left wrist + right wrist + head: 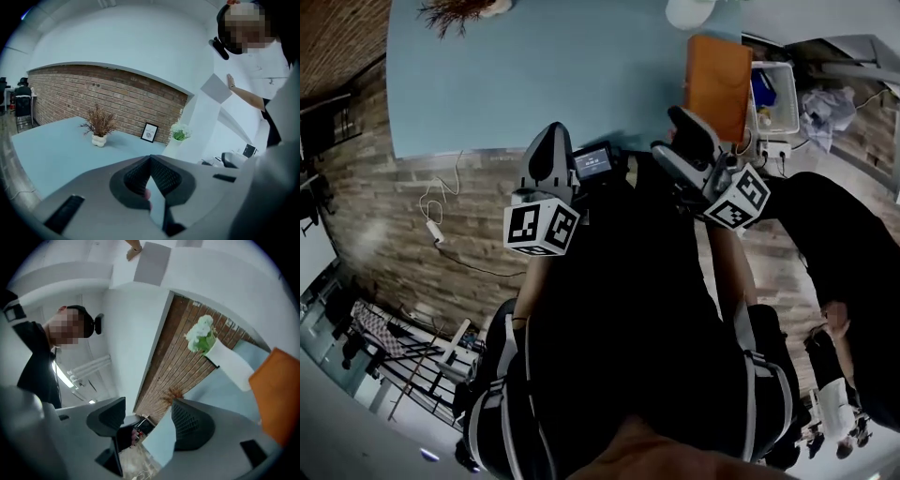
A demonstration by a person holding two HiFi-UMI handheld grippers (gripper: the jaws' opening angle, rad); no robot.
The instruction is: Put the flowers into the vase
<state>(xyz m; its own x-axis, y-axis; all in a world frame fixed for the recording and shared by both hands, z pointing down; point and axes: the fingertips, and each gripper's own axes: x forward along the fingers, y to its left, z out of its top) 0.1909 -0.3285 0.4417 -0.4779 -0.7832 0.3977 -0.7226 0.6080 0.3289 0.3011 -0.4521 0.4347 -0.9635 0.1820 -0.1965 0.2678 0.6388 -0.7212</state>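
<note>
White flowers [689,11] stood at twelve o'clock from the nearer right gripper [675,141], jaws wide, empty; left gripper [551,141] jaws closed, empty.

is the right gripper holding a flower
No, the right gripper has its fingers spread apart with nothing between them.

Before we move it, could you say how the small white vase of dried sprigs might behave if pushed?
The small white vase looks squat and lumpy, so it probably slides rather than tips. Its dried sprigs look thin and brittle, likely shedding if brushed.
</note>
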